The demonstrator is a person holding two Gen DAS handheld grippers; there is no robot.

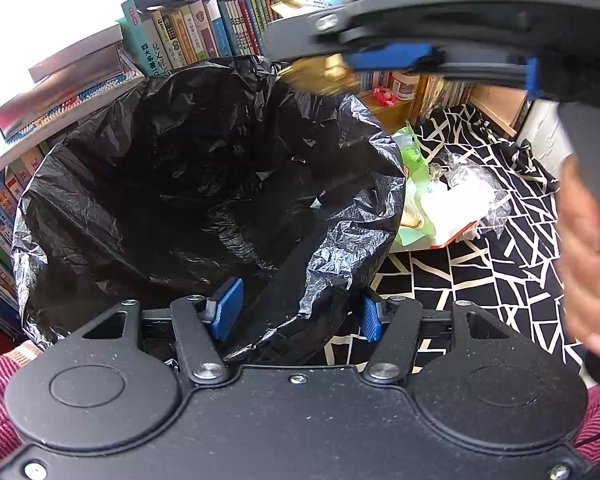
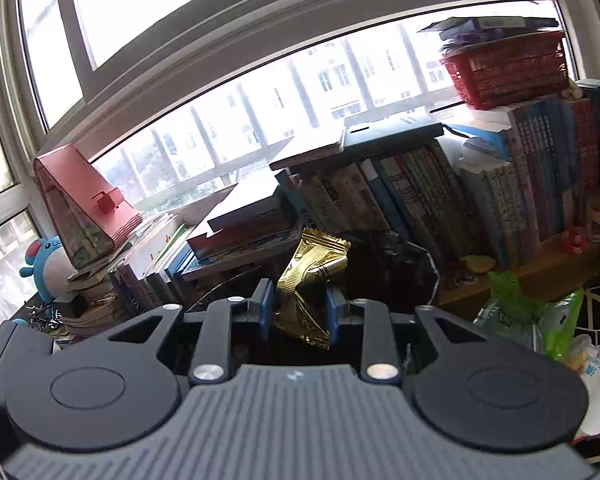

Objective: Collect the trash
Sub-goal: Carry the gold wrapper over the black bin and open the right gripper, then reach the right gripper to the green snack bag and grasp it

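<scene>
Left tool (image 1: 296, 312): your pads pinch the near rim of the black trash bag (image 1: 204, 184), holding its mouth wide.
Right tool (image 2: 298, 314): the gold wrapper (image 2: 314, 280) sits between your blue pads above the bag; grip or release, you cannot tell.
Remaining trash (image 1: 452, 196): on the patterned cloth (image 1: 500, 248), right of the bag.

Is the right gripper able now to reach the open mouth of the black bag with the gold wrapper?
Probably yes. The right gripper carries the gold wrapper just above the black bag, whose mouth the left gripper holds open; nothing lies between.
</scene>
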